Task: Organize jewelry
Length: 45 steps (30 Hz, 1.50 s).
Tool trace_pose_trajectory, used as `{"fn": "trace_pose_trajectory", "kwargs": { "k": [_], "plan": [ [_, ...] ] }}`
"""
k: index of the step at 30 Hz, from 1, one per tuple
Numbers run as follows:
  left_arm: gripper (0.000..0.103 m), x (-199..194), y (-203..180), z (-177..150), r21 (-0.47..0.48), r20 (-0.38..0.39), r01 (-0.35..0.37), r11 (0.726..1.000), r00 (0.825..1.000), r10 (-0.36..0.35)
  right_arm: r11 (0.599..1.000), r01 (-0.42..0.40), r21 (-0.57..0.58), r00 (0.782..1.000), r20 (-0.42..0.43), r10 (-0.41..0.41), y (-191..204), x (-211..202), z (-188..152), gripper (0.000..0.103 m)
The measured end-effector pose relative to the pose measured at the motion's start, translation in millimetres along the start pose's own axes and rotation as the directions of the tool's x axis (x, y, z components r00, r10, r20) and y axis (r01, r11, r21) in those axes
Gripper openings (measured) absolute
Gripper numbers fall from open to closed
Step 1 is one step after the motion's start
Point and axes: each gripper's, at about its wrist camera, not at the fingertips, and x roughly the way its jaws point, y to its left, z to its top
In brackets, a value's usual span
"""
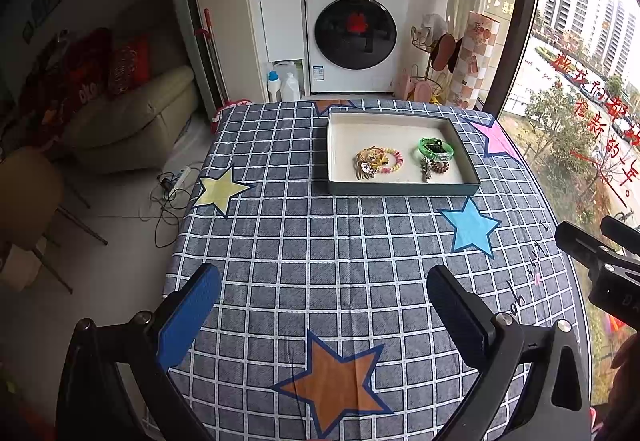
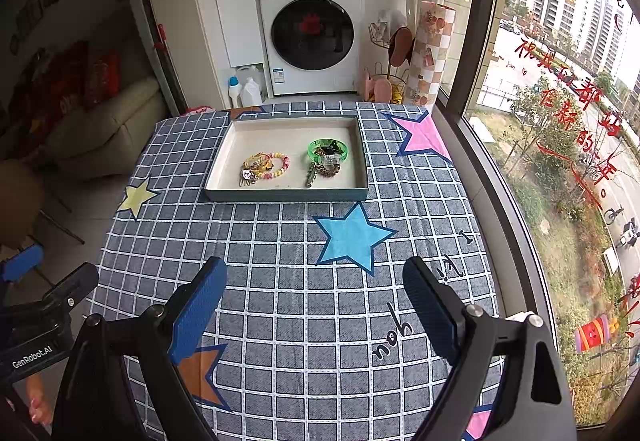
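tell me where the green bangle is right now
The green bangle lies in the right half of the tray at the table's far end, on a brown coil hair tie, right of the pink bead bracelet.

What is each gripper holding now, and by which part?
Nothing is held. The left gripper and right gripper are both open above the tablecloth; the jewelry lies in the tray.

Table cloth [image 2: 304,313]: grey-blue squares on a white grid, printed with orange [image 1: 332,385], light blue [image 2: 352,237], pink [image 2: 424,137] and pale yellow [image 1: 220,191] stars outlined in dark blue. Tray [image 2: 288,195]: grey-green wall, cream floor. Bangle [image 2: 328,151]: translucent green. Bead bracelet [image 2: 278,165]: pink and yellow. Fingers [image 2: 198,315]: blue pads on black arms. Washing machine [image 2: 312,37]: white, dark door.
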Motion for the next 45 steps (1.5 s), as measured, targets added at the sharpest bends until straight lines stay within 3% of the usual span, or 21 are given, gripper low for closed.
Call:
{"fn": "trace_pose_trajectory", "kwargs": {
  "k": [45],
  "plan": [
    [0.103, -1.3, -1.6, -1.5, 0.009, -0.003, 0.012, 1.000, 1.000, -0.012, 1.000, -0.014, -0.005, 1.000, -0.008, 0.014, 2.4, -0.2, -8.8, 0.091]
  ]
}}
